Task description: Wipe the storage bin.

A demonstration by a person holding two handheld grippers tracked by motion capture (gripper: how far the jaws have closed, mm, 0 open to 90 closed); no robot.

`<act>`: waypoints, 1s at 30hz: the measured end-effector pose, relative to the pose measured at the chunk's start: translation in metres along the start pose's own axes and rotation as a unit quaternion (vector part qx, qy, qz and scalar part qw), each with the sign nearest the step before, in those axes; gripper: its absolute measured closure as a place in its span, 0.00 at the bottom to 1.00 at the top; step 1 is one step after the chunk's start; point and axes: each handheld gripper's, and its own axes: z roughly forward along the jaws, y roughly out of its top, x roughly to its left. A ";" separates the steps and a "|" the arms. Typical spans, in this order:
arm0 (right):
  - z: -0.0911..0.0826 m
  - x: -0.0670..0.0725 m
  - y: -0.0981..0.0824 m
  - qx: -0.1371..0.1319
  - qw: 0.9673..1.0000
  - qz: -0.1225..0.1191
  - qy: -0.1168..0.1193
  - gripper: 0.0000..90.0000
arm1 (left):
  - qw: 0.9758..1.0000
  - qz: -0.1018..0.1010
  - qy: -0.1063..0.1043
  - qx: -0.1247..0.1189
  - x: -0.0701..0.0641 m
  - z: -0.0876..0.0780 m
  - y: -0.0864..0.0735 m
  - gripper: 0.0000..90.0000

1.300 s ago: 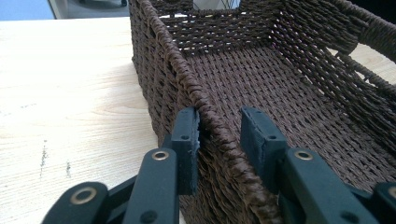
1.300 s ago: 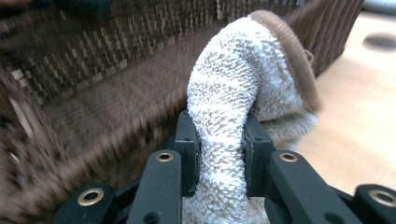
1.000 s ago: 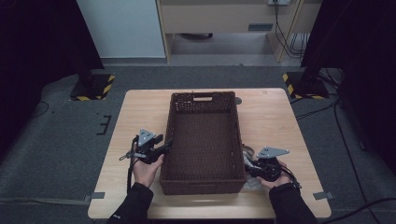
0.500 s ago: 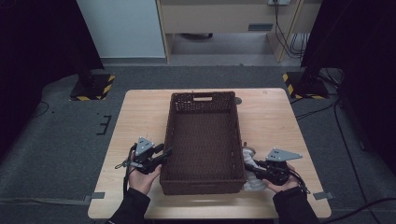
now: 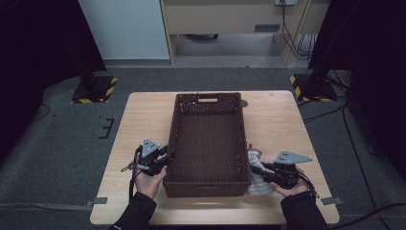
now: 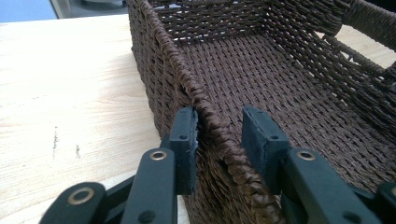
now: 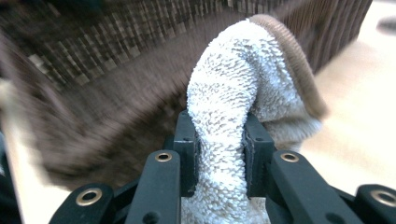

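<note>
Towel (image 7: pixel 233 107) clamped in my right tongs (image 7: pixel 219 154), just beside basket (image 5: pixel 208 139), ready for lifting in. Left tongs (image 6: pixel 219 140) closing astride basket rim, one pad touching, steadying it.

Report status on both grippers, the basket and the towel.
Left gripper jaws astride basket rim, just been closing, inner pad not yet touching. Right gripper clamped on white towel beside basket's right wall. Nothing in the way.

You see a dark brown woven basket (image 5: pixel 207 143), a white brown-edged towel (image 7: pixel 243 93), and a pale wood table (image 5: pixel 282 120).
</note>
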 end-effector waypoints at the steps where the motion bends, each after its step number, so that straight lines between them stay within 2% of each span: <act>1: -0.004 0.001 0.002 -0.012 1.000 0.000 0.004 0.81 | 1.000 -0.001 0.001 -0.001 0.001 0.001 0.000 0.72; 2: -0.006 0.001 0.003 -0.018 1.000 -0.001 0.005 0.81 | 1.000 -0.002 0.001 -0.001 0.001 0.002 0.001 0.72; 4: -0.003 0.003 0.002 -0.012 1.000 -0.004 0.010 0.81 | 1.000 -0.002 0.002 -0.002 0.003 0.003 0.002 0.72; 9: 0.015 0.004 -0.009 0.037 0.999 -0.012 0.011 0.81 | 1.000 -0.003 -0.003 -0.004 0.006 0.004 0.002 0.72; 12: 0.028 0.003 -0.017 0.072 0.997 -0.009 0.006 0.81 | 1.000 0.000 -0.002 -0.005 0.005 0.004 0.002 0.72; 14: 0.032 0.002 -0.020 0.084 0.996 -0.003 0.005 0.81 | 1.000 0.001 -0.003 -0.007 0.006 0.004 0.001 0.72; 17: 0.029 0.002 -0.018 0.081 0.997 -0.002 0.003 0.81 | 1.000 0.002 -0.001 -0.009 0.005 0.004 0.001 0.71; 19: 0.021 0.002 -0.015 0.068 0.998 -0.003 0.003 0.81 | 1.000 0.003 -0.001 -0.010 0.005 0.003 0.000 0.71; 22: 0.001 0.004 -0.006 0.017 1.000 0.000 0.009 0.81 | 1.000 0.005 0.002 -0.009 0.004 0.003 0.000 0.72; 24: -0.010 0.007 -0.002 -0.012 1.000 -0.002 0.014 0.81 | 1.000 0.005 0.006 -0.009 0.004 0.003 0.000 0.72; 27: -0.014 0.014 -0.005 -0.012 1.000 -0.012 0.024 0.81 | 1.000 0.005 0.009 -0.008 0.003 0.003 0.001 0.72; 30: -0.006 0.016 -0.012 0.014 0.999 -0.014 0.028 0.81 | 1.000 0.005 0.010 -0.009 0.005 0.004 0.001 0.72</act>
